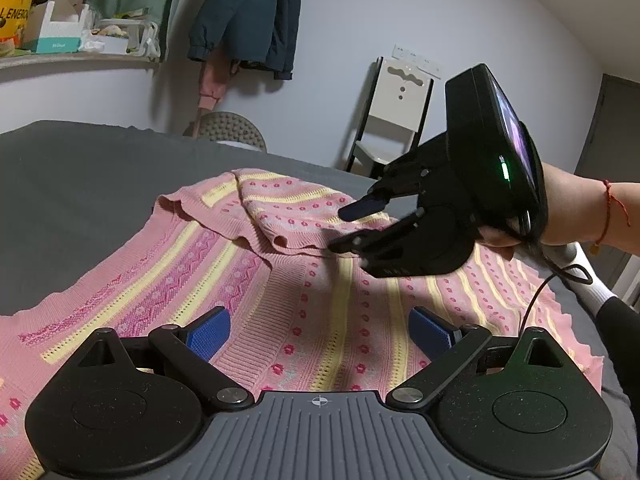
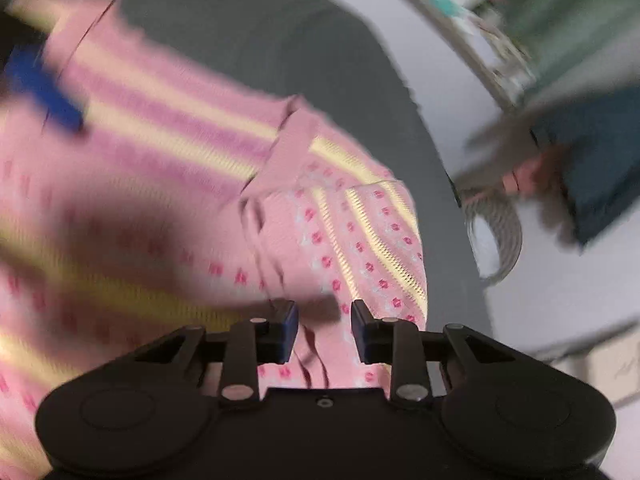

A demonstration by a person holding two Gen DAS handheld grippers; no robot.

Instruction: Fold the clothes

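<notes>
I am looking across a dark grey bed in a pale-walled room, with a white chair against the wall beyond it and a blue jacket hanging higher up. A shelf cluttered with boxes runs along the wall to the left of the jacket.

The pink sweater, knitted with yellow stripes and small red dots, lies spread on the bed. One sleeve is folded back over the body of the sweater, on the side nearest the chair.

My left gripper hangs low over the near part of the sweater. Its blue pads stand wide apart with nothing between them, so it is open and empty.

My right gripper reaches in from the right, held by a hand with a red string at the wrist. From the left camera its fingers sit apart, just above the folded sleeve. From its own camera, which is badly blurred, the right gripper shows a clear gap between its pads, with the pink sweater lying beneath them; I cannot tell whether the pads touch the knit. The bed shows grey beyond the sweater there too.
</notes>
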